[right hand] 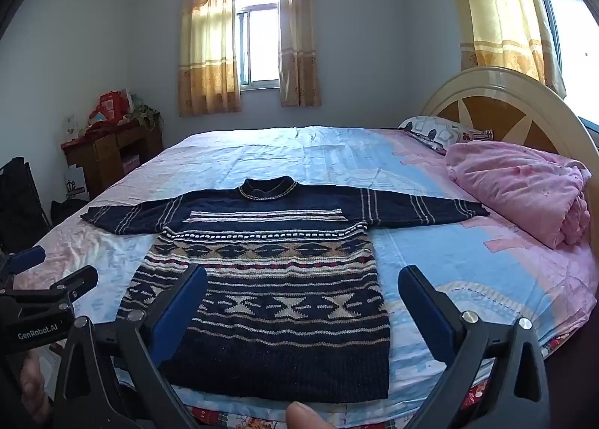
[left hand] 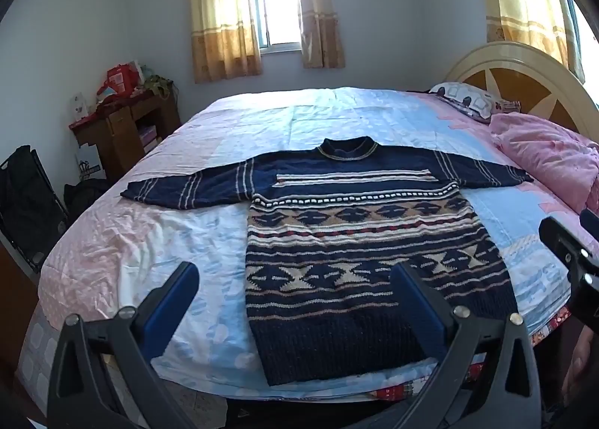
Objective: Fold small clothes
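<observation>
A navy knitted sweater (left hand: 348, 234) with beige and white patterned bands lies flat on the bed, sleeves spread to both sides, collar away from me. The right wrist view shows the same sweater (right hand: 277, 271). My left gripper (left hand: 295, 279) hovers above the sweater's hem end, open, with nothing between its blue pads. My right gripper (right hand: 303, 286) is likewise open and empty over the near part of the sweater. Each gripper shows at the edge of the other's view: the right one (left hand: 572, 253), the left one (right hand: 48, 279).
The bed (left hand: 157, 242) has a pink and blue sheet. A folded pink quilt (right hand: 524, 189) and a pillow (right hand: 438, 129) lie by the headboard (right hand: 501, 107) on the right. A wooden cabinet (left hand: 123, 129) stands at the left wall. A fingertip (right hand: 303, 416) shows at the bottom.
</observation>
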Action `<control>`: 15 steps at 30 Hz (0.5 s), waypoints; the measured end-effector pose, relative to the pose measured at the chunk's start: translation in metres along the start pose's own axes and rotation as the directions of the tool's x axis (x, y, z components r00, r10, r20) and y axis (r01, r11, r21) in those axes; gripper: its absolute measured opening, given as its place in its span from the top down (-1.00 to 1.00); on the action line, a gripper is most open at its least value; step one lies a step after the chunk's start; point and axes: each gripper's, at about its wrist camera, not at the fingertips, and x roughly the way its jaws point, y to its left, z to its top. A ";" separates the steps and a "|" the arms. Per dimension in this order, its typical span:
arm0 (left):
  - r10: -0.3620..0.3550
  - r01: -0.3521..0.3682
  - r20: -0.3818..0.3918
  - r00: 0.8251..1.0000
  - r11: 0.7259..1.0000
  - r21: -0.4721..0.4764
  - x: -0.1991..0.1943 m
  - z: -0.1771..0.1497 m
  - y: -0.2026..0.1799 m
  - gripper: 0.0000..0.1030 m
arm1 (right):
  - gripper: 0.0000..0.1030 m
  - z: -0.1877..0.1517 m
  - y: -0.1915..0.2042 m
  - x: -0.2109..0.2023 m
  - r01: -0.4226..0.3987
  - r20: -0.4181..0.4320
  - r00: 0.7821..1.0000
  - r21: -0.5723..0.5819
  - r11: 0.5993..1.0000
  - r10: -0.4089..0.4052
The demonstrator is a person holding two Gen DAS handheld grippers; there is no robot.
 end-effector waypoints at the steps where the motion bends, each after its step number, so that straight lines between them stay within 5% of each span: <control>1: 0.000 0.000 -0.001 1.000 1.000 -0.001 0.001 0.000 0.000 -1.00 | -0.98 0.000 0.000 0.000 0.000 -0.001 1.000 -0.001 1.000 0.000; 15: -0.001 0.001 -0.010 1.000 0.999 -0.034 0.005 0.000 0.008 -1.00 | -0.98 -0.001 0.002 0.001 0.001 -0.007 1.000 0.000 1.000 -0.001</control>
